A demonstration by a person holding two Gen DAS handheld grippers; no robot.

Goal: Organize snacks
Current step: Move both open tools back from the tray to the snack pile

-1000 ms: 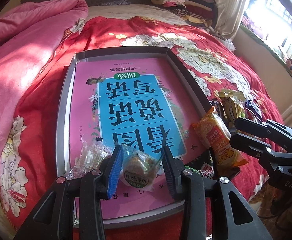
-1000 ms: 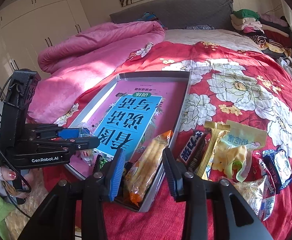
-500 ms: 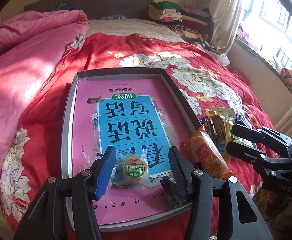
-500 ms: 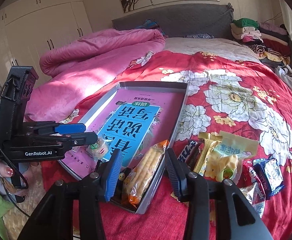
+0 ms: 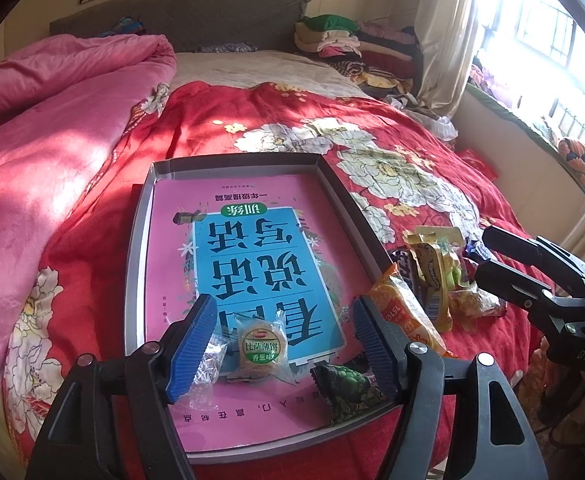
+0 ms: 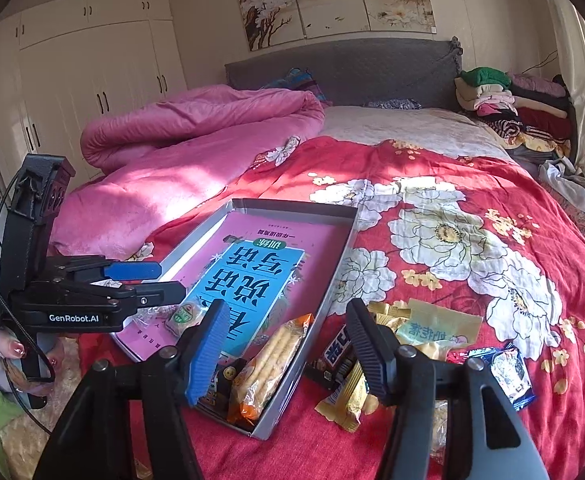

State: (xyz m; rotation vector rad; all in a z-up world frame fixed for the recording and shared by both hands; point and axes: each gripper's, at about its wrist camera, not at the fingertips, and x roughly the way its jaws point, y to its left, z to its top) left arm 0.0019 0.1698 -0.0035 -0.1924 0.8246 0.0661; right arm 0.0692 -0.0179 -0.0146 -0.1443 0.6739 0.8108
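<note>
Left gripper (image 5: 284, 344): jaws just opened, nothing gripped; biscuit packet (image 5: 262, 346) lies below.
Right gripper (image 6: 284, 344): jaws just opened; breadstick packet (image 6: 270, 364) released in tray (image 6: 334, 268).

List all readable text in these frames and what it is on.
"GenRobot.AI": left gripper body.
"看图说话写话" and "训练", upside down: book cover.
"比萨薄饼", "香葱味": biscuit pack.
"DAS", cut off: right gripper body.
Candy bar, yellow pouch, orange pack: too blurred to read.
</note>
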